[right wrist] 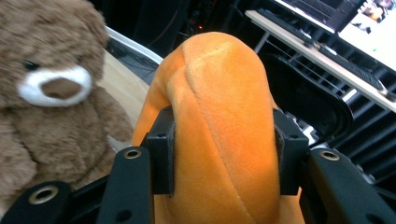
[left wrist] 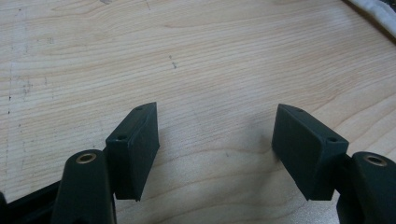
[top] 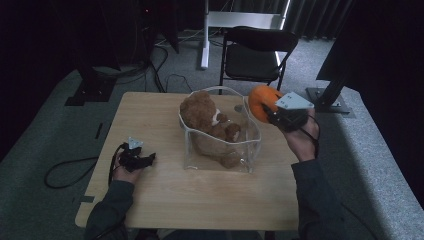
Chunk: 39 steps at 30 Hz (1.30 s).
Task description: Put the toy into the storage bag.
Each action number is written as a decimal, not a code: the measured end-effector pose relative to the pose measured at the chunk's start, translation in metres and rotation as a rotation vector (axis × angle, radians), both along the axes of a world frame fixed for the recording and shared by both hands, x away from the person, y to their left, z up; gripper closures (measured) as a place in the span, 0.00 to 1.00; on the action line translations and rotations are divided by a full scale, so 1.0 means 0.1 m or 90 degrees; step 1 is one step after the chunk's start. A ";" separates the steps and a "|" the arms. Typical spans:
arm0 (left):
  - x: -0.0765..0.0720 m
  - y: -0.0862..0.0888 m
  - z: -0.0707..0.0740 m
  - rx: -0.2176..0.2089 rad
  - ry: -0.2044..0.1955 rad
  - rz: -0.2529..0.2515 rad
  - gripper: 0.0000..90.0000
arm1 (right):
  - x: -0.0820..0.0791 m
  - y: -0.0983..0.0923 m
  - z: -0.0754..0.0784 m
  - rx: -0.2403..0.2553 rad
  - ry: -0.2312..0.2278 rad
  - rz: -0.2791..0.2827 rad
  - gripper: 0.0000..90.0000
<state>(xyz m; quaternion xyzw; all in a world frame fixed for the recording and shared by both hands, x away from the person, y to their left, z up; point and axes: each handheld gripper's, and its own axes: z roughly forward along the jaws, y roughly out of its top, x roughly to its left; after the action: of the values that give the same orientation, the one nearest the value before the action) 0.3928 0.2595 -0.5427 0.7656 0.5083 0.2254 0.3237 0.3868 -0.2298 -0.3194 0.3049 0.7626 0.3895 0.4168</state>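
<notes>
Orange plush toy (top: 261, 101), soft and rounded with stitched seams, is up in the air off the far right corner of the pale wooden table (top: 165, 195), and that is where the action sits. Starting at the left: the left gripper (top: 150, 159) lies low on the tabletop near the left edge, held in the person's left hand (top: 126, 170), its cable looping off onto the grey carpet. In the left gripper view its two black jaws stand wide apart with bare wood grain between them, nothing held. Moving to the middle, a clear soft-walled plastic bag (top: 250, 145) stands open on the table, and a brown furry teddy bear (top: 207, 117) with a white muzzle sits inside it, head poking above the rim. Over to the right now: the right gripper (top: 267, 112), in the person's right hand (top: 302, 140), is raised above the table level just beside the bag's right rim. In the right gripper view the orange plush (right wrist: 224, 126) is squeezed between the two black pads (right wrist: 161, 156), fabric bulging above them, a firm clamp, with the bear (right wrist: 51, 93) close on the left. Behind the table, a black folding chair (top: 255, 55) stands on the carpet.
</notes>
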 end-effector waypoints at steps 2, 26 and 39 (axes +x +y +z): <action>0.00 0.00 0.00 0.000 0.000 0.000 0.36 | -0.02 0.06 0.02 -0.006 -0.004 0.013 0.58; 0.00 0.00 0.00 0.000 0.000 0.000 0.36 | -0.29 0.59 0.08 -0.014 -0.019 0.148 0.58; 0.00 0.00 0.00 0.000 0.000 0.000 0.36 | -0.38 0.71 -0.02 -0.026 0.002 0.192 0.57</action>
<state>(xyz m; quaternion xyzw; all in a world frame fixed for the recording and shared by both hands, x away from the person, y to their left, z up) 0.3928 0.2595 -0.5427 0.7656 0.5082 0.2254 0.3236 0.3485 -0.1588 -0.3215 0.1792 0.8081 0.4317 0.3585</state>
